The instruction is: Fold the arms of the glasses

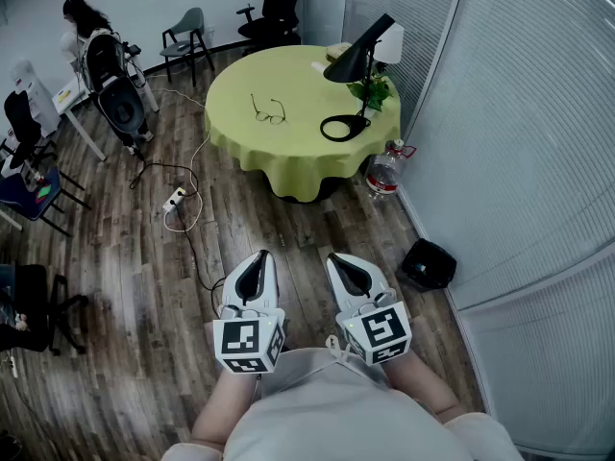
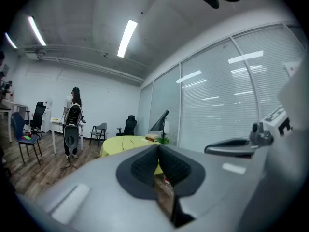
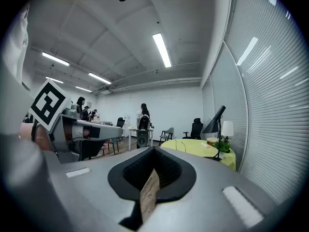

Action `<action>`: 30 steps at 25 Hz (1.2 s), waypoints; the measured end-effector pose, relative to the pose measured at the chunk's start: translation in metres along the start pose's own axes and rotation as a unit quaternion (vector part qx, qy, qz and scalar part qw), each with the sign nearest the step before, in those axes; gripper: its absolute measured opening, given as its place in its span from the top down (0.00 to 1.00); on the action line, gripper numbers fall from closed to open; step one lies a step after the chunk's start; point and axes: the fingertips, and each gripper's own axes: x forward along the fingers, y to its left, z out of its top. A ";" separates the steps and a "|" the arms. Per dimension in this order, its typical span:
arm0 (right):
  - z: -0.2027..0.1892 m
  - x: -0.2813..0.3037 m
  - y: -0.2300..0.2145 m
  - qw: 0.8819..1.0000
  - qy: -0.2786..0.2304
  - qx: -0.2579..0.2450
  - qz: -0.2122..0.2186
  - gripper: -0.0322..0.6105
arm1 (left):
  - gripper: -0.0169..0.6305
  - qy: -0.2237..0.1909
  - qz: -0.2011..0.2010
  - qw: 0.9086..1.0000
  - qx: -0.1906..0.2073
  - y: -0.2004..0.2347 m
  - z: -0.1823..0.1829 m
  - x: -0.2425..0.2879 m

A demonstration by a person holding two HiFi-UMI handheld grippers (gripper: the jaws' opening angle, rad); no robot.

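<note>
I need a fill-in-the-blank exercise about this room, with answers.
The glasses lie on a ____ table.
In the head view, the black lamp stands ____ of the glasses.
A bottle stands on the ____ beside the table.
Both the left gripper and the right gripper have ____ jaws, holding nothing.
Answers: round; right; floor; shut.
</note>
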 end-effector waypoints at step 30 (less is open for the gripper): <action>-0.019 0.166 0.028 0.998 0.045 0.042 -0.013 0.95 | 0.96 0.042 0.014 0.999 -0.013 0.160 -0.026 0.065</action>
